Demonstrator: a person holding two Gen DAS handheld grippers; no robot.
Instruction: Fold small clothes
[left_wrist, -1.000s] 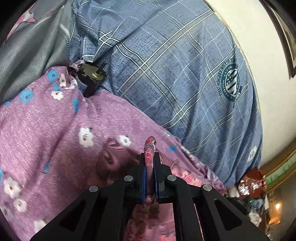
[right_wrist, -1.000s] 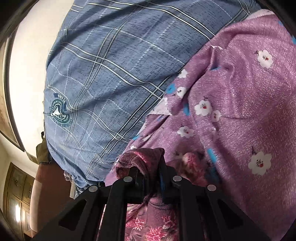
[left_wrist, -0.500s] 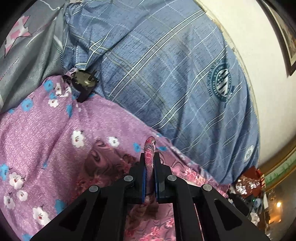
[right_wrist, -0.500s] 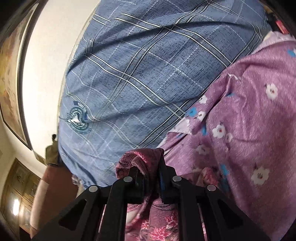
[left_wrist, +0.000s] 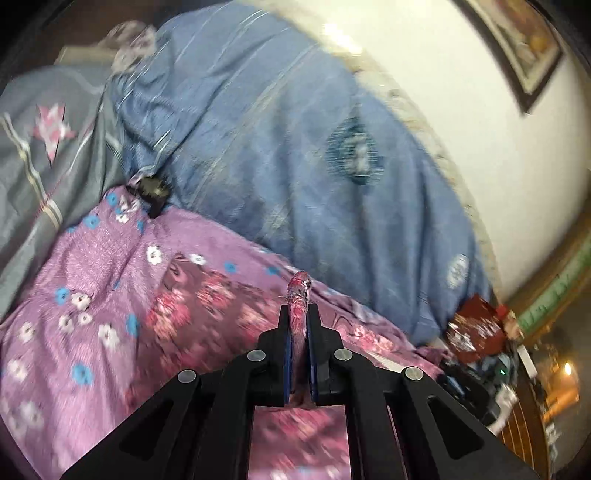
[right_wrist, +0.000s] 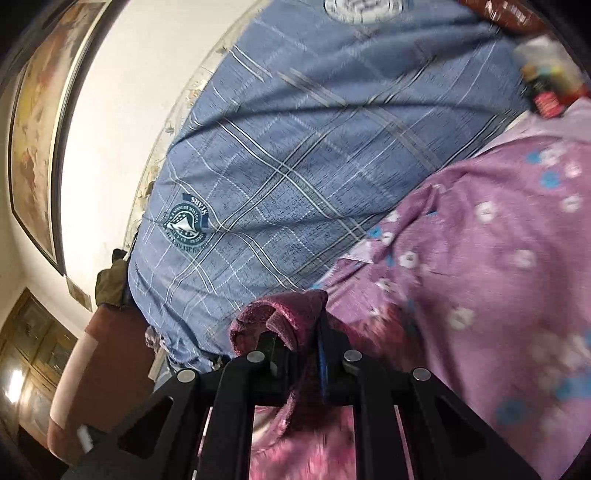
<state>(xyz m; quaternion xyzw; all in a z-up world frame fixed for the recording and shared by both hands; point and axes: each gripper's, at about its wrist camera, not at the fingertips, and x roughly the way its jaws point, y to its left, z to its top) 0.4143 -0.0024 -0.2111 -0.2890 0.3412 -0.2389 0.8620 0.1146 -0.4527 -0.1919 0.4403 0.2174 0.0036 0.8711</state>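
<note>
- Far left in the left wrist view, a grey quilt (left_wrist: 44, 155) with a pink star lies bunched, well out of the work.
- Next along, a small dark object (left_wrist: 149, 194) sits where the purple sheet (left_wrist: 92, 266) meets the blue checked cover (left_wrist: 295, 155); too blurred to name.
- On the purple sheet lies the garment (left_wrist: 207, 299), dark pink with flowers, one edge drawn up off it.
- Left gripper (left_wrist: 299, 325) is clamped tight on that edge, cloth poking out above the tips: a corner pinch, likely so the piece hangs flat.
- Over to the right wrist view: right gripper (right_wrist: 295, 332) is closed on a thicker bunch of the same garment (right_wrist: 280, 314), fabric spilling over the left finger.
- Both ends pinched, cloth hanging between: my read is a lift to spread it before the fold.
- Far right, the purple sheet (right_wrist: 498, 258) gives a flat spot for laying it down.
</note>
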